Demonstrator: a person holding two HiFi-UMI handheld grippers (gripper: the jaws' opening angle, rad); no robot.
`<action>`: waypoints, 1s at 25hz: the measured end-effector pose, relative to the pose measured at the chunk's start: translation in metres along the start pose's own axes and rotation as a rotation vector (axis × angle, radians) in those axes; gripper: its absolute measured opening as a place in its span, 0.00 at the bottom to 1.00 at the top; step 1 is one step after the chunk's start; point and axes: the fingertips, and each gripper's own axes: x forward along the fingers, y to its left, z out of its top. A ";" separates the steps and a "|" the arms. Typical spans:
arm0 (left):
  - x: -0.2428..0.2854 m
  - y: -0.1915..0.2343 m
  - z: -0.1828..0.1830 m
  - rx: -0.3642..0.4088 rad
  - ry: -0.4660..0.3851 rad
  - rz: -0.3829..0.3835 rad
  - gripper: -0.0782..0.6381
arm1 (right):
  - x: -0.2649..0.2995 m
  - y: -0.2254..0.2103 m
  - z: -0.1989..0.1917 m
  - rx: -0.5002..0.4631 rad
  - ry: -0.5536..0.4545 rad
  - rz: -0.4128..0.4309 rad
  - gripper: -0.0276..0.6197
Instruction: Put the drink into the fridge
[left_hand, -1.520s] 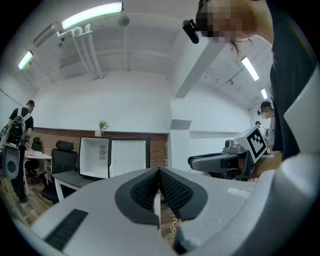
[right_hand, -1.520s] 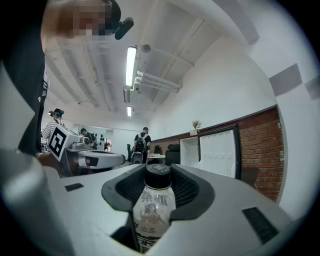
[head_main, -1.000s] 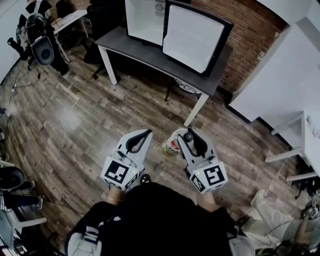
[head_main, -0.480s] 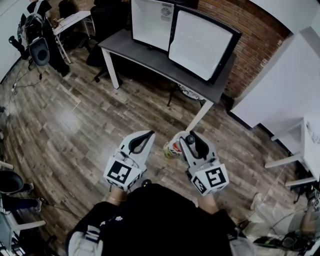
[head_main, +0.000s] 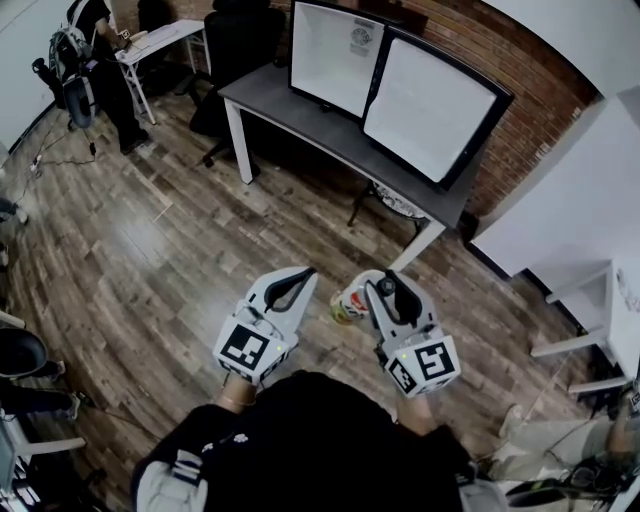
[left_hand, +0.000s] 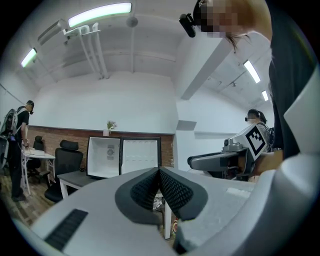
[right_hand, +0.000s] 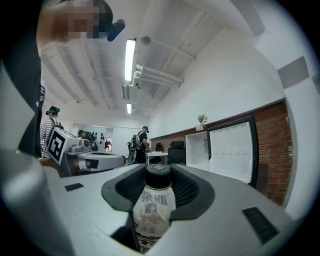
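Right gripper view is showing the right gripper (right_hand: 159, 175) clamping the black-capped, white-labelled drink bottle (right_hand: 151, 215), cap pointing toward the open white fridge (right_hand: 197, 149) well apart on the dark grey desk's (head_main: 300, 113) back edge, the left gripper's (left_hand: 159, 189) jaws pressing together empty.

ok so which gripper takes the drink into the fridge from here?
Right. The right gripper is shut on the drink bottle, which stands upright between its jaws. The left gripper is shut and empty. The fridge on the desk stands open ahead, so probably no door needs handling.
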 end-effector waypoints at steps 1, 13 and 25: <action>-0.003 0.004 0.000 -0.001 -0.001 0.004 0.10 | 0.004 0.003 0.000 0.003 -0.001 0.004 0.27; -0.022 0.041 -0.010 -0.014 0.002 0.059 0.10 | 0.038 0.016 -0.008 0.025 0.023 0.040 0.27; -0.012 0.078 -0.019 -0.029 0.044 0.158 0.10 | 0.087 0.000 -0.015 0.041 0.025 0.121 0.27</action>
